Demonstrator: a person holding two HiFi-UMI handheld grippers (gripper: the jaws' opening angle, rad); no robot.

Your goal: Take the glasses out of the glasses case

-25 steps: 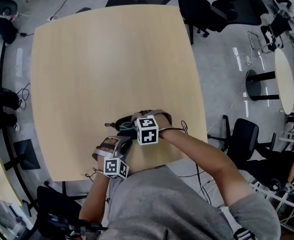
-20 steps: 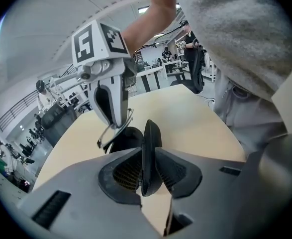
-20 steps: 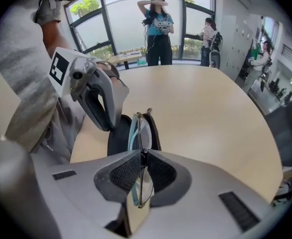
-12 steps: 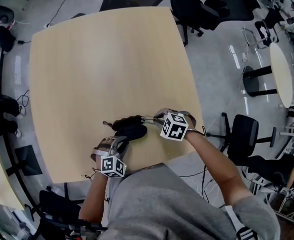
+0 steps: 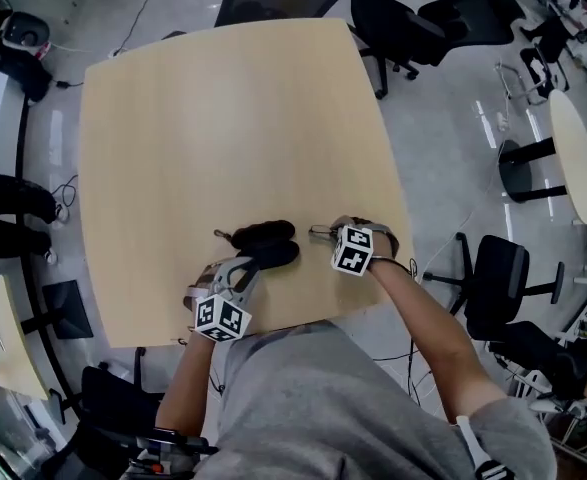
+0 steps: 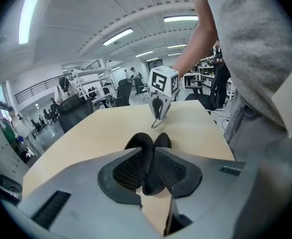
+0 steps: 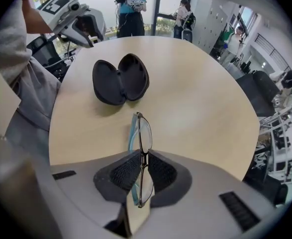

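Now out: glasses (image 7: 145,133), clear of case (image 7: 120,78), held over table (image 5: 223,118).
Right gripper (image 7: 142,172): pads pinch folded glasses at bridge.
Left gripper (image 6: 149,169): pads clamp case's near edge.
Case: open, empty, lying beside glasses.
Handling: likely set-down next; lower slowly, keep lenses off wood, loosen only once frame rests.

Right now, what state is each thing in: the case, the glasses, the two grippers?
glasses case: open, empty, lying on the table, one half pinched.
glasses: out of the case, apparently folded, held at the bridge.
left gripper: shut on the glasses case.
right gripper: shut on the glasses.
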